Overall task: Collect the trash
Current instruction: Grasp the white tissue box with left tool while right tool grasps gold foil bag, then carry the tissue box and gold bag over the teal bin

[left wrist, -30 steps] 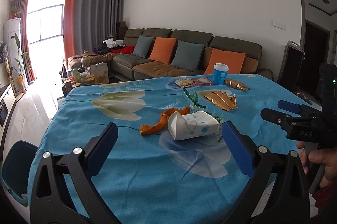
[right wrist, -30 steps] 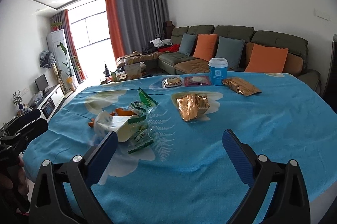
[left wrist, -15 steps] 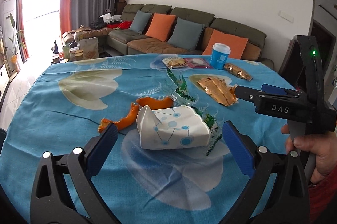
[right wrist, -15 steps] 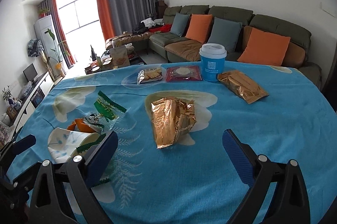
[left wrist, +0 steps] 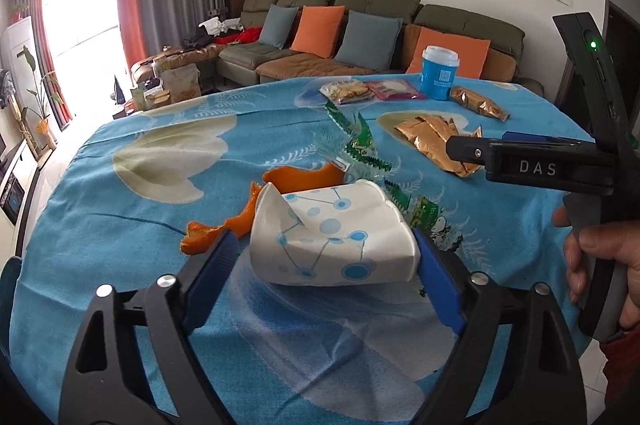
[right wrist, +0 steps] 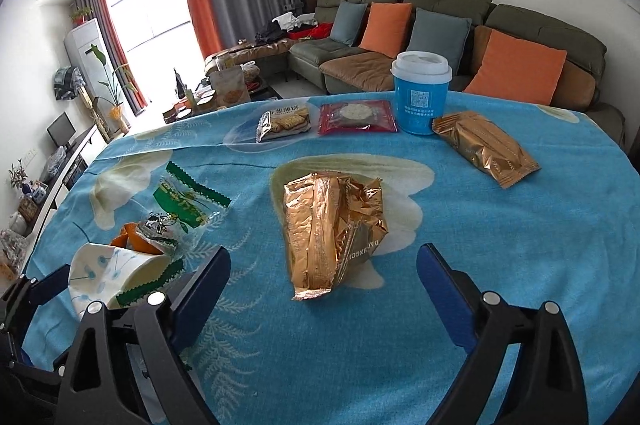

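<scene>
A crushed white paper cup point(left wrist: 332, 237) with blue dots lies on its side on the blue tablecloth point(left wrist: 120, 209). My left gripper point(left wrist: 325, 235) straddles it and its jaws are closing. The right pad point(left wrist: 434, 269) is at the cup's edge, and a thin gap shows at the left pad point(left wrist: 218, 261). Orange peel point(left wrist: 296, 177) and a green wrapper point(left wrist: 360, 145) lie just behind the cup. My right gripper point(right wrist: 325, 251) hovers low over a crumpled gold wrapper point(right wrist: 332, 225). Its jaws are closing, the pads stand wide apart, and the wrapper's near end lies between them untouched.
At the far side stand a blue lidded cup point(right wrist: 420, 97), a sealed gold packet point(right wrist: 484, 149), a cracker pack point(right wrist: 286, 121) and a red pack point(right wrist: 356, 115). A dark bin point(left wrist: 8, 289) sits off the table's left edge. A hand point(left wrist: 600, 265) holds the right gripper's handle.
Both grippers came forward and down over the table. The left one now has the paper cup between its pads, the right one reached the gold wrapper, and both sets of jaws have narrowed.
</scene>
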Tool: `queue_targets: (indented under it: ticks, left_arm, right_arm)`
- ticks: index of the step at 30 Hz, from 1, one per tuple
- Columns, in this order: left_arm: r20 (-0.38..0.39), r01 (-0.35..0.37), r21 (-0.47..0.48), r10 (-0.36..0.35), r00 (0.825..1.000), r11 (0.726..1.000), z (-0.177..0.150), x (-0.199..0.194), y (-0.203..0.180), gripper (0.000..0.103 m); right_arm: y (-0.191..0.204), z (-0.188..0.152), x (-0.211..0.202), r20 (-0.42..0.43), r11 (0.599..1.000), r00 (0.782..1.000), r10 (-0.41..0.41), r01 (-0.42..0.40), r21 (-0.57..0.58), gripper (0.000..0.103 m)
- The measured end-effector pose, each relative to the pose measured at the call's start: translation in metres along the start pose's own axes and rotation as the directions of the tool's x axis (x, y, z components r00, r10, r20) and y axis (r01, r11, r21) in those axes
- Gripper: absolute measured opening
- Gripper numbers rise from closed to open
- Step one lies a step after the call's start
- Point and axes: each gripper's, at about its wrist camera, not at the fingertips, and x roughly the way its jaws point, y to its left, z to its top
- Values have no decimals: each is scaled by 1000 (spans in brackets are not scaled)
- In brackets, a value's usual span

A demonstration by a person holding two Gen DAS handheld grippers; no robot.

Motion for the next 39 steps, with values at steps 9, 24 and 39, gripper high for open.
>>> queue_targets:
  ticks: [9, 24, 39]
  left_arm:
    - [31, 39, -22, -38, 999, 999, -4, -6, 6, 77]
    - [87, 69, -47, -64, 994, 997, -10, -33, 19, 77]
    - [226, 12, -93, 9, 974, 996, -11, -97, 55, 77]
  right_arm:
    - [-12, 2, 14, -47, 996, 997, 58, -54, 64, 58]
    - [-21, -5, 6, -32, 991, 997, 66, -61, 118, 16]
    - [44, 5, -82, 163, 989, 976, 145, -141, -36, 16]
